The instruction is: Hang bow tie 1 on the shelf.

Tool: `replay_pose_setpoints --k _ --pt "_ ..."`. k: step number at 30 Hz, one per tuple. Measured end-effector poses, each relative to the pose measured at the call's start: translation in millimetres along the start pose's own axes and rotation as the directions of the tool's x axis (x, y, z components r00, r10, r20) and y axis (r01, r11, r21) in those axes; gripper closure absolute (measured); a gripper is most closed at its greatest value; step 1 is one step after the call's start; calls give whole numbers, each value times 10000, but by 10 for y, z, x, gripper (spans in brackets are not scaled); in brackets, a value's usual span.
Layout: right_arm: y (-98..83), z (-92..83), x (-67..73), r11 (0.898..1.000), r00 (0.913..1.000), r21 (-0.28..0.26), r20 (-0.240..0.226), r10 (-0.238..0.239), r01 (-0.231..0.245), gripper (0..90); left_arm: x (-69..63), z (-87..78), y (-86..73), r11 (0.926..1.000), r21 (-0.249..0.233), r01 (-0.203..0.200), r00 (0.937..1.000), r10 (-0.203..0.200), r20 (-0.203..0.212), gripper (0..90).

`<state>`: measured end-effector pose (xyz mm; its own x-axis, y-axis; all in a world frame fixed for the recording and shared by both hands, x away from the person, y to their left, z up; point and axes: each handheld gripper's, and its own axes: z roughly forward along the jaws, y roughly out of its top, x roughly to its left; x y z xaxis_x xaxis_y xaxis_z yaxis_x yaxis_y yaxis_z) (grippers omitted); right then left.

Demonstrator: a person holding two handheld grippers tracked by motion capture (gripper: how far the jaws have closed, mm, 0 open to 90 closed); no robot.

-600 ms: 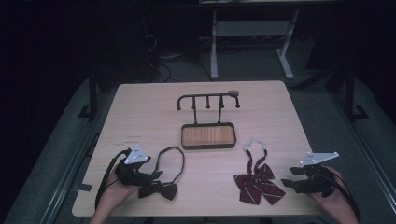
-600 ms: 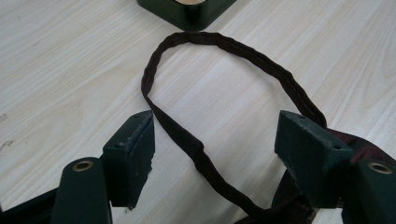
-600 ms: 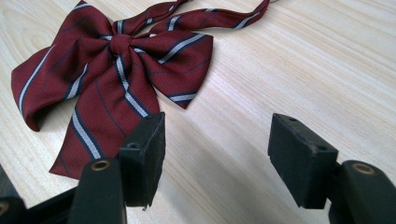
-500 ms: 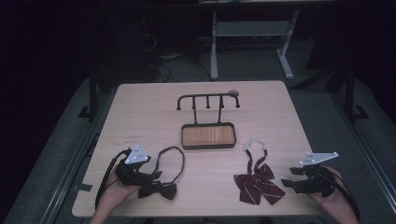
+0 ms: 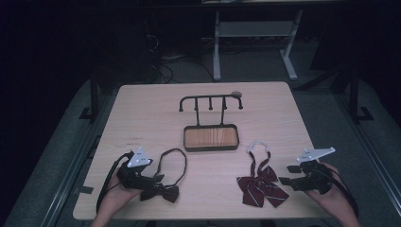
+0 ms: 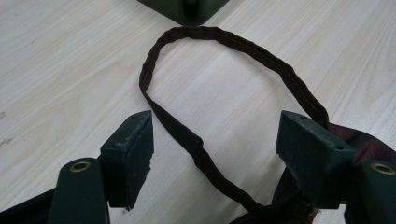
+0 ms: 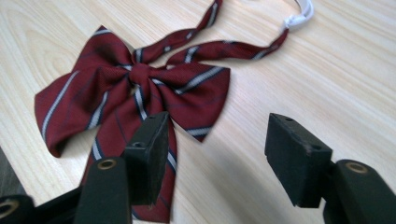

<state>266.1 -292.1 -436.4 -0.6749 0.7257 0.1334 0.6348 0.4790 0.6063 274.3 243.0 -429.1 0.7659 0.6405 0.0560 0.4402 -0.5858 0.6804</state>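
Hands low at table's near edge, left gripper (image 5: 147,182) jaws open over dark bow tie (image 5: 161,191), right gripper (image 5: 289,176) jaws open.

1. A lab or recording-studio setting is showing: a lone light wood table (image 5: 142,109) is sitting lit amid dark surroundings.
2. Loose cables (image 5: 163,61) are lying on grey floor behind it.
3. A white metal frame stand (image 5: 217,42) is standing at the back.
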Motion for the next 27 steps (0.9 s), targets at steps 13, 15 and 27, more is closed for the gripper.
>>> replay_pose_setpoints --k 13,15,27 --pt "366 60 42 9976 9985 437 -122 -532 537 446 17 -20 -6 10000 -21 24 10000 -24 -87 277" --pt "391 65 45 9973 9984 489 -157 -538 545 452 18 -23 -6 10000 -21 28 9999 -28 -97 277" --pt "703 160 0 9902 9966 1132 -70 -816 819 501 26 -25 -13 10000 -67 -13 9999 12 -148 274"
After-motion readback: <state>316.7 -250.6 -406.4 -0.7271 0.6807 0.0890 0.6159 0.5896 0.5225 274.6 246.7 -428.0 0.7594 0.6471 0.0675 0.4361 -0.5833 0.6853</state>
